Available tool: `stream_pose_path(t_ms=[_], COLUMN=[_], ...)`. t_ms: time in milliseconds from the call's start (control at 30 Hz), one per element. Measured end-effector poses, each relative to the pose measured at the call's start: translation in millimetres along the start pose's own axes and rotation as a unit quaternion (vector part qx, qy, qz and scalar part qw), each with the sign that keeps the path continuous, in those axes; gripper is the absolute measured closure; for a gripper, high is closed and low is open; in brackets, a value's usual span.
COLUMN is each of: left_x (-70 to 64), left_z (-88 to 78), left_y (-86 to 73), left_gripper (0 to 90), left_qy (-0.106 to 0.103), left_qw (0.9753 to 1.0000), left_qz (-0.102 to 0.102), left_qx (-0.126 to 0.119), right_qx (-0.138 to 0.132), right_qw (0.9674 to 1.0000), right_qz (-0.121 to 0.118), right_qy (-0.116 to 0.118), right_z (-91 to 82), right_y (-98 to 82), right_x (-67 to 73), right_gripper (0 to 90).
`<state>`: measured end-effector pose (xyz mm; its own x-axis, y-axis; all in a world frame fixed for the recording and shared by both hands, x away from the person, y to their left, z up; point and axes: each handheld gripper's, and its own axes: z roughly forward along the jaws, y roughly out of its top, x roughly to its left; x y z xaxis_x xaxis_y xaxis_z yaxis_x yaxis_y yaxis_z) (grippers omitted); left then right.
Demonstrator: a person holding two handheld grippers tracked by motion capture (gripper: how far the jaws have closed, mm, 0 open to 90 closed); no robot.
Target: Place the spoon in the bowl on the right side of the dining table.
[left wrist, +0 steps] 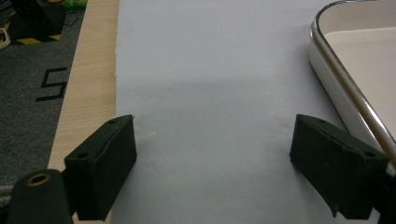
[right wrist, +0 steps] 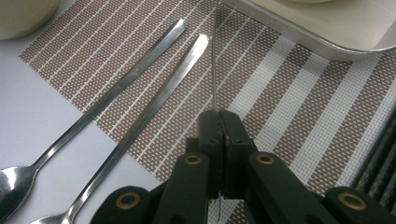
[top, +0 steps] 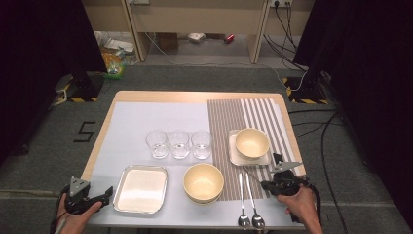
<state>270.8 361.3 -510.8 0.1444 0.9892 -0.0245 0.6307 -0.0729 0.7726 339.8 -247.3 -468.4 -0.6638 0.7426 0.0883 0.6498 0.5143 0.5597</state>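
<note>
- right tongs point(right wrist: 218, 116) are clamped on a thin metal rod point(right wrist: 214, 60) above the striped mat point(right wrist: 299, 121), beside two spoons point(right wrist: 140, 70).
- left tongs point(left wrist: 215, 154) are apart over the white surface point(left wrist: 210, 70) near a tray point(left wrist: 345, 88).

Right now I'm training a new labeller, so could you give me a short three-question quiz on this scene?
1. How many clear glasses stand side by side in a row?
2. True or false: the left gripper is open, with nothing between its jaws.
3. What is the right gripper clamped on? A) a fork B) a thin metal piece C) a napkin

Key: 1) three. 2) true. 3) B.
</note>
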Motion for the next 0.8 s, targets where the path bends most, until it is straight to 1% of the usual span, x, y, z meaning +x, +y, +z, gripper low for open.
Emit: stream_pose_path(t_ms=[100, 333, 433, 600, 667, 733, 767, 800], left_x=[0.0, -0.2, -0.1, 0.1, 0.0, 0.1, -0.1, 0.1], left_z=[-0.1, -0.3, -0.2, -0.1, 0.0, -0.1, 0.1, 0.0], left_y=[0.1, 0.1, 0.1, 0.1, -0.1, -0.2, -0.2, -0.2], left_gripper=[13.5, 13.5, 13.5, 13.5, 13.5, 13.5, 13.5, 13.5], left_qy=[0.0, 0.001, 0.001, 0.0, 0.0, 0.001, 0.001, 0.001], left_qw=[1.0, 1.0, 1.0, 1.0, 1.0, 1.0, 1.0, 1.0], left_qz=[0.0, -0.001, 0.0, 0.0, 0.0, 0.0, -0.001, 0.0], left_qx=[0.001, 0.001, 0.001, 0.001, -0.001, 0.0, -0.001, -0.001], right_qx=[0.006, 0.01, 0.005, -0.005, -0.009, -0.019, -0.018, -0.022], right_qw=[1.0, 0.9999, 0.9999, 1.0, 0.9999, 0.9997, 0.9997, 0.9996], right_qz=[0.005, -0.004, -0.004, 0.001, -0.002, -0.004, -0.006, -0.005], right_qy=[0.002, -0.011, -0.013, 0.0, 0.004, 0.013, 0.016, 0.019], right_z=[2.1, 3.0, 3.4, -0.3, -1.9, -3.5, -4.4, -5.5], right_y=[1.0, 2.7, 2.5, 2.8, 2.9, 2.9, 3.1, 3.1], right_x=[-0.3, 2.4, 2.6, 3.2, 4.0, 4.6, 5.3, 6.2], right_gripper=[88.4, 88.5, 89.3, 89.5, 89.5, 89.7, 89.7, 89.7])
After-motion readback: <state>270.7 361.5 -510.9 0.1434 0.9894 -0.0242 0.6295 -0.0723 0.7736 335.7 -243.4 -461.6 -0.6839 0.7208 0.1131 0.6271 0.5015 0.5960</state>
